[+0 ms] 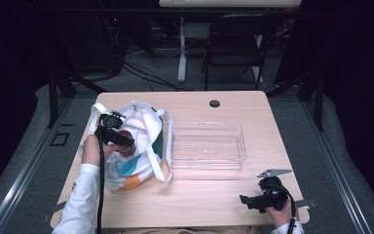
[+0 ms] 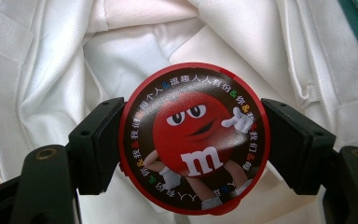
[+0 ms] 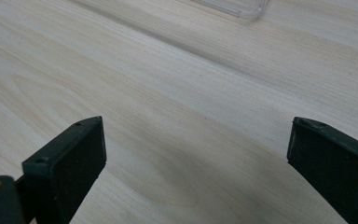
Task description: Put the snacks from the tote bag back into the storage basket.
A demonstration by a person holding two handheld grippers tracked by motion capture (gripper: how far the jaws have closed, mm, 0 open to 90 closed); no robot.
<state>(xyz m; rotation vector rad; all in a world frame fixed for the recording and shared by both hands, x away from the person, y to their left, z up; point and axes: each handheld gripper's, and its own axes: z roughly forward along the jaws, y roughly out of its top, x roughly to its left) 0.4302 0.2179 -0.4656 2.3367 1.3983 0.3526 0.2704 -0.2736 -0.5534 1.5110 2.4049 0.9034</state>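
Note:
A round red M&M's tin (image 2: 193, 140), its lid printed with a red candy figure, sits clamped between the two black jaws of my left gripper (image 2: 193, 144). Behind the tin lies the white inside of a tote bag (image 2: 121, 51). In the high view the left gripper (image 1: 121, 141) hovers over the mouth of the white, teal and orange bag (image 1: 136, 161) at the table's left, the tin (image 1: 126, 147) just showing under it. My right gripper (image 1: 246, 201) rests near the front right edge, jaws wide apart over bare wood (image 3: 191, 140), nothing between them.
A clear plastic tray (image 1: 208, 145) stands in the middle of the wooden table (image 1: 233, 107), right of the bag; its corner (image 3: 242, 9) shows in the right gripper view. A cable hole (image 1: 215, 103) lies at the back. A chair (image 1: 236, 44) stands beyond the table.

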